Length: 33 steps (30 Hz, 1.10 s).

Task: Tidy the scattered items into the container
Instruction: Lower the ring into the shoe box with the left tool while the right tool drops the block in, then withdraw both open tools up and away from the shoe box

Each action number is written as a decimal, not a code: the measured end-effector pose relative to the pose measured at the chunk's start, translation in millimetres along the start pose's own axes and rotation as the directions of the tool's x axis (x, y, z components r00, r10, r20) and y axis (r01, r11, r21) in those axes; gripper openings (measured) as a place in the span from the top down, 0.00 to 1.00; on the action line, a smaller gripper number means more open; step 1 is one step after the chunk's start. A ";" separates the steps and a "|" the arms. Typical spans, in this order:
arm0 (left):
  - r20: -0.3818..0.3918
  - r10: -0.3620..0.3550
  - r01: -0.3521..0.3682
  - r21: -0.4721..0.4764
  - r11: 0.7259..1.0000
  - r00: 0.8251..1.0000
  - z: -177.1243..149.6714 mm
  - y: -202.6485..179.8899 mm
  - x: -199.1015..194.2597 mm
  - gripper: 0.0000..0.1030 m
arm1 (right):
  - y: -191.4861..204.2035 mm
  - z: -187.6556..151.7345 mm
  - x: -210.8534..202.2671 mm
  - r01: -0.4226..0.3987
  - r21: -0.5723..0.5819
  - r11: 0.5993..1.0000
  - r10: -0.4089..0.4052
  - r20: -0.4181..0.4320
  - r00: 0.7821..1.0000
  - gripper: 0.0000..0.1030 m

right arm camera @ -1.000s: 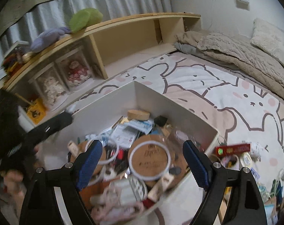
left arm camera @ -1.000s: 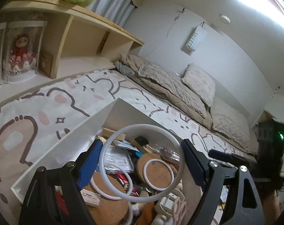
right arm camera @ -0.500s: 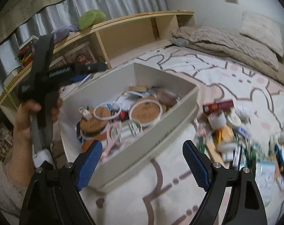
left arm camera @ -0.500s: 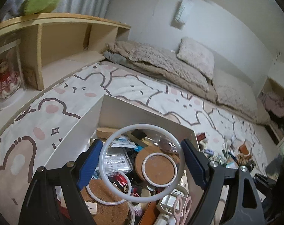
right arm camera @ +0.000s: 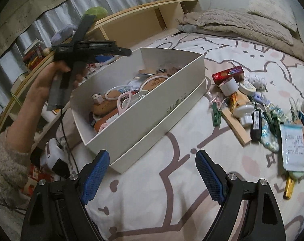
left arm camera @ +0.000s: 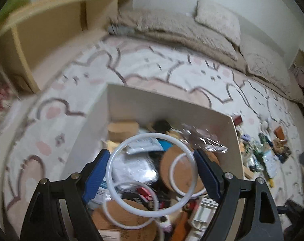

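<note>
The left claw [left arm camera: 152, 172] grips a large white ring [left arm camera: 152, 171] above the shoe box [right arm camera: 152, 116]; the right claw [right arm camera: 152, 178], released, hangs near the bed's scattered items [right arm camera: 252, 108], right of the box.

The bed cover [right arm camera: 172, 190], white with brown rabbit outlines and pink spots, carries everything. The white box [right arm camera: 152, 116] stands directly on it. Right of the box lies a scattered heap [right arm camera: 252, 112]: a red carton [right arm camera: 228, 74], a tape roll [right arm camera: 229, 86], a wooden strip [right arm camera: 236, 126], a green clip [right arm camera: 216, 114]. Behind the box, beige blankets [right arm camera: 242, 26] lie along the wall.
</note>
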State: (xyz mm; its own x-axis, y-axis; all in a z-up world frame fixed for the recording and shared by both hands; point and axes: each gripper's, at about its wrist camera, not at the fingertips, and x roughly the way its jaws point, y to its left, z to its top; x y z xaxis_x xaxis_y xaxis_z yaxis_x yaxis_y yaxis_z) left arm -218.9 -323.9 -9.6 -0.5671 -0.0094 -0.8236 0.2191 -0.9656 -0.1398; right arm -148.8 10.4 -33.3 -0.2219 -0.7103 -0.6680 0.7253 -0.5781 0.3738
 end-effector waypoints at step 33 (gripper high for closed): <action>-0.128 0.030 -0.047 -0.129 0.990 0.991 -2.0 10.7 36.6 0.01 | -2.5 -17.0 -42.9 0.028 0.007 1.000 -0.029 0.062 0.998 0.15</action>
State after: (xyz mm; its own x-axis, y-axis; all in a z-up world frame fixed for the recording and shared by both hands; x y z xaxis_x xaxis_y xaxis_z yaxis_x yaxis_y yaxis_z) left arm -235.7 -334.0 -42.3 -0.4540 -0.0056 -0.8910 0.3464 -0.9224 -0.1708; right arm -130.0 49.2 -16.5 -0.2823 -0.7170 -0.6373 0.7142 -0.6007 0.3594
